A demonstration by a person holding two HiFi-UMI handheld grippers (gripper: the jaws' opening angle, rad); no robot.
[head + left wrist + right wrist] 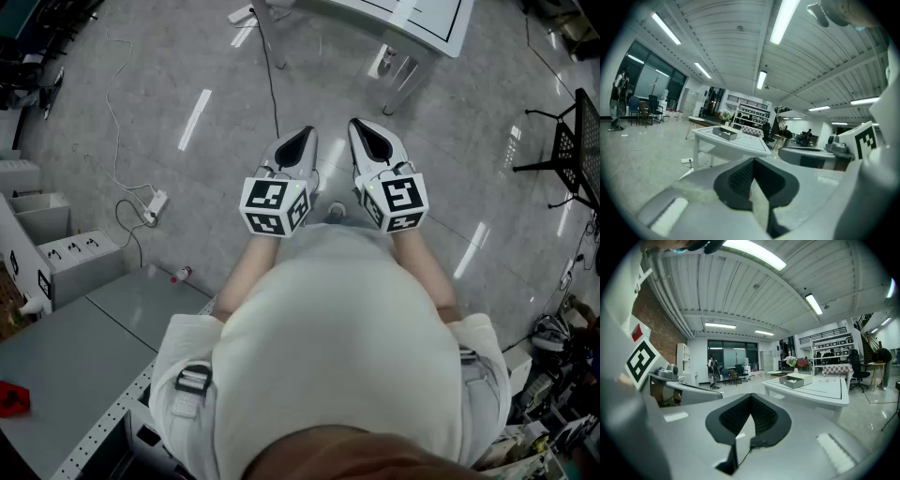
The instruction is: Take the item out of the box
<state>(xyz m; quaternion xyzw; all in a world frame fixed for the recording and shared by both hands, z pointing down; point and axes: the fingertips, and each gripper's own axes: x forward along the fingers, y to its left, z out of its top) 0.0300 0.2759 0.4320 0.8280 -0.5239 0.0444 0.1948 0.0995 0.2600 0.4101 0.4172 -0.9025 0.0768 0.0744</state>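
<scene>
1. Closest in, you've got both tools up in front of your chest, side by side and just apart. They hang over the floor [187, 84], with their marker cubes facing you.
2. Left tool [753, 164]: the jaws are pressed together, the dark ribbed pads [740, 178] meet along one seam, and nothing sits between them.
3. Right tool [751, 401]: it's the same story, with the jaws pressed together, the pads touching and no load in the pinch.
4. Down at your left there's a grey tabletop [84, 347] with a small red thing [11, 398] lying on it near the edge.
5. On the floor past that tabletop lies a power strip [155, 204], with a thin cable [117, 122] snaking away from it.
6. Ahead of you stands the white tabletop [820, 392]. Both tools point toward it and are well apart from it.
7. The box [797, 379] sits on that white tabletop with its top open, and neither tool is touching it.
8. From here you can't make out what lies inside the box; it's too small to tell.
9. Just behind the box stands a bunch of flowers [791, 362].
10. Further back there are shelves [829, 357] on the right and a row of chairs [733, 373] by the windows.
11. A person [711, 369] stands at the far end of the room near those chairs.
</scene>
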